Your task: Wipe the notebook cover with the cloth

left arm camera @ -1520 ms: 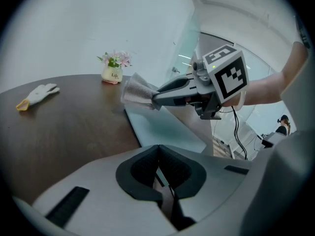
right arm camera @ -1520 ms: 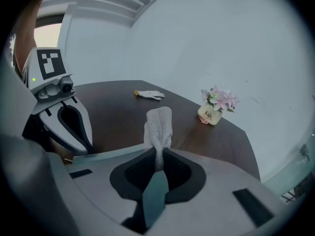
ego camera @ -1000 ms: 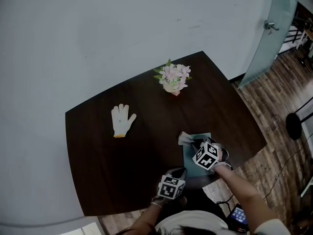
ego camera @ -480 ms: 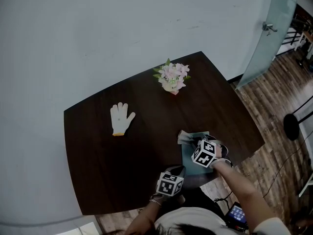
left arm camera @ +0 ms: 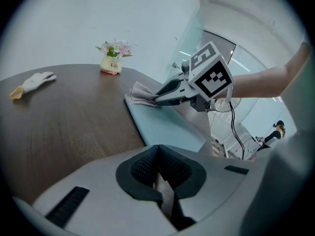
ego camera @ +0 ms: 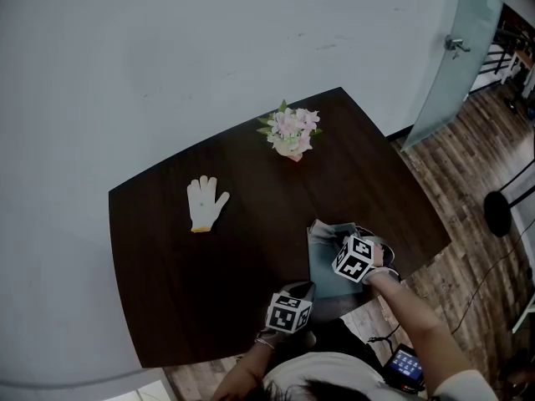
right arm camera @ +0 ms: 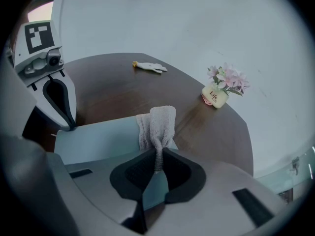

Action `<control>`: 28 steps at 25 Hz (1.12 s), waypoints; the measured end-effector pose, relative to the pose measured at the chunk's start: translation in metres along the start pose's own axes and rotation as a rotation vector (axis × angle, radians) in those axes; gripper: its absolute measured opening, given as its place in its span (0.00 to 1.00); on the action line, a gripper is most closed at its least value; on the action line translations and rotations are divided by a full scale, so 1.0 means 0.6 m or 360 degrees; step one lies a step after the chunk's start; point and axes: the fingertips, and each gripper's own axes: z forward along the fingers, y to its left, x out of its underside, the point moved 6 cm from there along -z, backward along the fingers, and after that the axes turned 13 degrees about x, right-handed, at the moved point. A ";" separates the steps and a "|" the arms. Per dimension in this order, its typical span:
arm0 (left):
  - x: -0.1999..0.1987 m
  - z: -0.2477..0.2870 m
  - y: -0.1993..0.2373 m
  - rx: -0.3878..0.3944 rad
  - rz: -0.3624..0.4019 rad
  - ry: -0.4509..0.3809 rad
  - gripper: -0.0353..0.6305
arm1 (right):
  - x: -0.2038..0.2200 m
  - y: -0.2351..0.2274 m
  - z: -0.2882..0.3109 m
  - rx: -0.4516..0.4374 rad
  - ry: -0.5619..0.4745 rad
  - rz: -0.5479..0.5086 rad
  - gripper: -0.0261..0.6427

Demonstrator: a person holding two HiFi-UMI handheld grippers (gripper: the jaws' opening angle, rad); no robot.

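The notebook (ego camera: 323, 261) is lying flat on the dark bench (ego camera: 167, 291), right under the right tongs (right arm camera: 156, 163) and just past the tips of the left tongs (left arm camera: 160, 173). The right tongs are squeezing tight on the gray cloth (right arm camera: 157, 122). The cloth is hanging out in front of them and is resting on the far end of the pale blue cover. The left tongs are closed with nothing in them. In the right gripper view their tip seems to be pressing on the near corner of the notebook, maybe to stop it from sliding.

I am guessing the wiping is in the middle. The cloth is on the cover, but no dirt or wet marks are showing, so I cannot tell how much is left.

Far ahead of both tongs a little flower pot (right arm camera: 215, 95) is showing the word "Life". No other words are showing anywhere.
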 end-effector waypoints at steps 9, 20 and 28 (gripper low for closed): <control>0.000 0.000 0.001 0.0001 0.0001 -0.0001 0.08 | 0.022 -0.013 -0.006 0.0027 0.0046 0.0020 0.11; 0.001 0.000 0.000 0.0004 0.0001 0.0002 0.08 | 0.061 -0.030 -0.015 0.0074 0.0096 0.0086 0.11; 0.000 0.000 -0.001 0.0002 0.0001 0.0001 0.08 | 0.075 -0.038 -0.020 0.0091 0.0119 0.0101 0.11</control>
